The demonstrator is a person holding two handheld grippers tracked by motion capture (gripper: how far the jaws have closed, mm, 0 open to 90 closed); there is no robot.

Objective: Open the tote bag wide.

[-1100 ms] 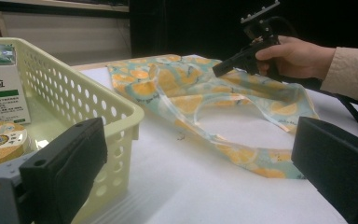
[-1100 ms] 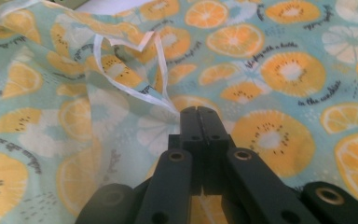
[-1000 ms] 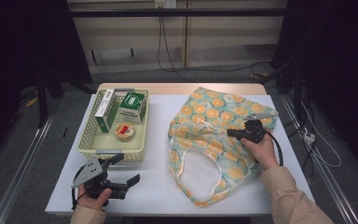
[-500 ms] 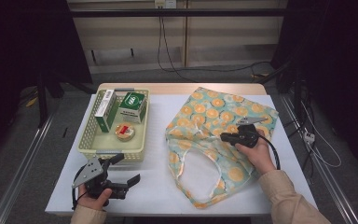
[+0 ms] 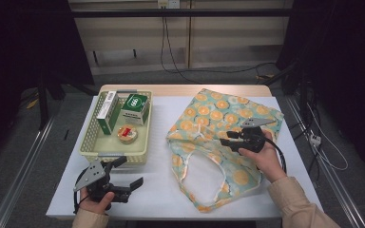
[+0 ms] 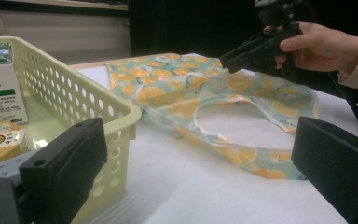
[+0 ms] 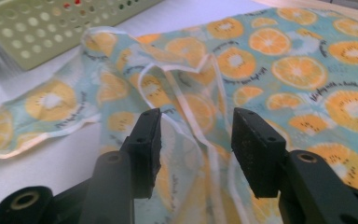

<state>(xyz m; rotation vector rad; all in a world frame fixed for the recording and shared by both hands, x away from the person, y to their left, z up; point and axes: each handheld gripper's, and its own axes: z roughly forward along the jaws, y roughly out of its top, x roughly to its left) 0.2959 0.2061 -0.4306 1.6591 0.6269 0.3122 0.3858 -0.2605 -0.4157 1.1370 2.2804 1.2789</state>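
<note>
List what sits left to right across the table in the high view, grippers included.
Left gripper, open, at the near left corner → basket holding the boxes and round tin → orange-print bag lying flat → right gripper, jaws apart over the bag's mouth edge.

Black grippers, cream sleeves

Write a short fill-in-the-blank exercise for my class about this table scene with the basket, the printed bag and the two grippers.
1. The fabric bag is printed with slices of ____.
2. The green-and-white boxes and the round tin lie inside the pale yellow ____.
3. The right gripper is poised over the bag with its jaws ____.
4. The left gripper is near the table's front edge, in front of the ____.

Missing words: orange; basket; open; basket
</note>
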